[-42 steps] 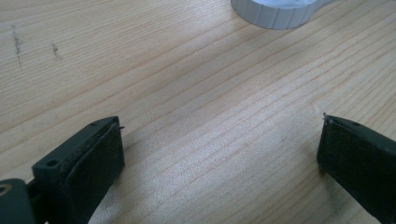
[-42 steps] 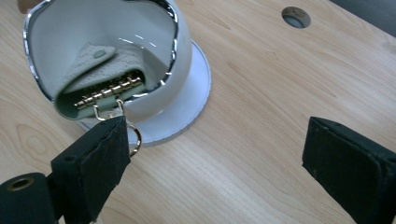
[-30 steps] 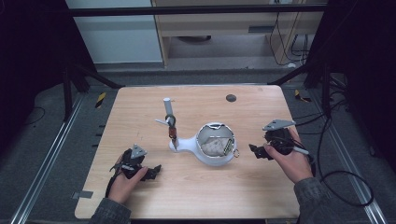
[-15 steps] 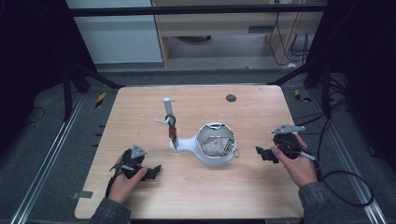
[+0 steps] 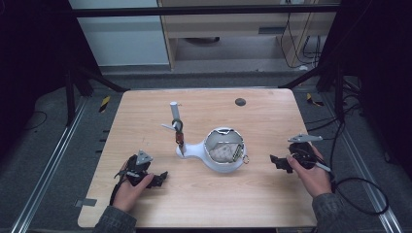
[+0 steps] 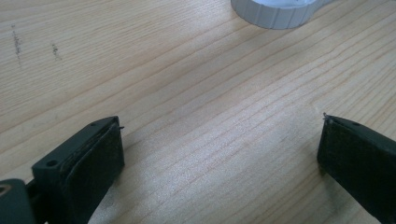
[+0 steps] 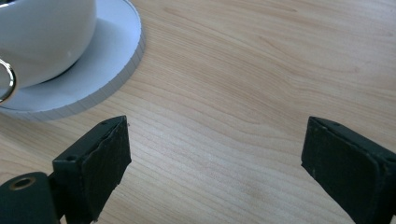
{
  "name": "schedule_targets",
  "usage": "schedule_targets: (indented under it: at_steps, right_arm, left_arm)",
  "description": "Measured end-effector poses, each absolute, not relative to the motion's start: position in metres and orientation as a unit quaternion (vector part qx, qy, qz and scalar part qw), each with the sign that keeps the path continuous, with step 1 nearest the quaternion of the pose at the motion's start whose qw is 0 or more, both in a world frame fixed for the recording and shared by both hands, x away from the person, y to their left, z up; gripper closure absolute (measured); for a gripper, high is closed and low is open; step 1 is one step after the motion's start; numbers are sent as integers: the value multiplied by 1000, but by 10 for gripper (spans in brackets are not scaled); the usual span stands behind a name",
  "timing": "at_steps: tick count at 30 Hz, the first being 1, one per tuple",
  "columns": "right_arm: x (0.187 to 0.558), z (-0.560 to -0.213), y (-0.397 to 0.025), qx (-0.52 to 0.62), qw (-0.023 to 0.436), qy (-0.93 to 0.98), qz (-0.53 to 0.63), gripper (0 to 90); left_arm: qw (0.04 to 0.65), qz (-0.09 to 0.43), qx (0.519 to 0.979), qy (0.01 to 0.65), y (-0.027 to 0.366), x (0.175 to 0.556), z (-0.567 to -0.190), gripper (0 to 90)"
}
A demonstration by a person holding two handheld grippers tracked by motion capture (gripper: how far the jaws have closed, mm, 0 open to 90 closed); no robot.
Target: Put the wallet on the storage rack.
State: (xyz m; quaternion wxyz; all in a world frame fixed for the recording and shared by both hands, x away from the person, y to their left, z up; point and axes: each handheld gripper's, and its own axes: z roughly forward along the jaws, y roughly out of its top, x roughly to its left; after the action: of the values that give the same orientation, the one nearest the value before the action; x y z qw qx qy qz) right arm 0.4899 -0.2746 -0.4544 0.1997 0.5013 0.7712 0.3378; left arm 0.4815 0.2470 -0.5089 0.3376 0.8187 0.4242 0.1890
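Left gripper (image 5: 156,178) sits low over the table (image 5: 145,111) near its front-left corner, jaws spread wide, nothing between them; the left gripper view shows just bare wood grain in the gap and a ribbed white edge at the top. The left hand (image 5: 127,190) wraps it from behind. Right gripper (image 5: 278,162) hangs near the right edge, a bit forward of mid-depth, jaws also wide apart and empty; the right hand (image 5: 311,170) holds it, cable (image 5: 362,194) trailing off the table edge. In the right gripper view the white cup (image 7: 42,32) and its saucer (image 7: 109,56) lie just beyond the jaw at that view's left, not touched, and a small metal ring (image 7: 7,81) hangs at the cup's side. From the high view the white cup with something pale and crumpled inside sits near the table's middle, between the two grippers, well apart from the left one. A white upright stand (image 5: 176,127) with a small dark clip rises just left of the cup. A small dark disc (image 5: 240,102) lies near the back edge.
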Motion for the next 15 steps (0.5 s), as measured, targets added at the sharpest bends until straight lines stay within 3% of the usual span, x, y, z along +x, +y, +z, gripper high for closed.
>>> schedule_targets:
  at_steps: [15]
  right_arm:
    - [489,-478,-278,524,192,760,334,56]
  left_arm:
    - [338,189,819,424,247,481,-509,0]
